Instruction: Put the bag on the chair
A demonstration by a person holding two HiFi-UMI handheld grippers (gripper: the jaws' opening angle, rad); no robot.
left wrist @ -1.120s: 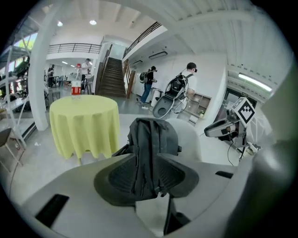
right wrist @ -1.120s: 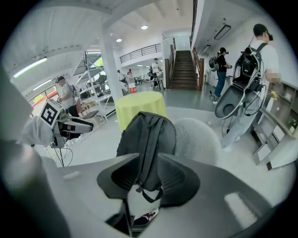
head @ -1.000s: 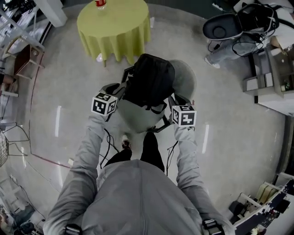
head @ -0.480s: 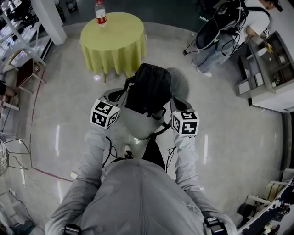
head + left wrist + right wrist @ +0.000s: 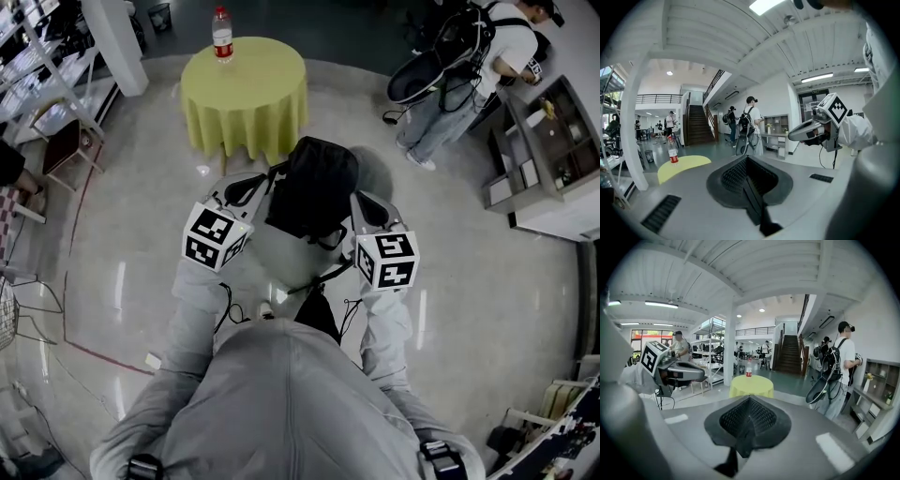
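Observation:
A black backpack (image 5: pixel 314 186) hangs in front of me between both grippers, over a pale grey rounded form (image 5: pixel 274 251) that may be the chair seat. My left gripper (image 5: pixel 253 189) sits at the bag's left side, shut on a black strap (image 5: pixel 757 208) that runs out from between its pads (image 5: pixel 736 176). At the bag's right side my right gripper (image 5: pixel 367 208) is likewise shut on a black strap (image 5: pixel 731 460) pinched between its pads (image 5: pixel 761 418). Each gripper also shows in the other's view: the right gripper (image 5: pixel 808 132) and the left gripper (image 5: pixel 679 372).
A round table with a yellow-green cloth (image 5: pixel 246 89) stands just beyond the bag, with a bottle (image 5: pixel 222 33) on it. A person wearing a backpack (image 5: pixel 469 56) stands at the far right beside a shelf unit (image 5: pixel 544 150). A white pillar (image 5: pixel 112 37) and a chair (image 5: pixel 66 141) are at the left.
The bag and both grippers have kept together in front of me. The table, bottle and standing person have slid lower and further into view as my view shifted forward.

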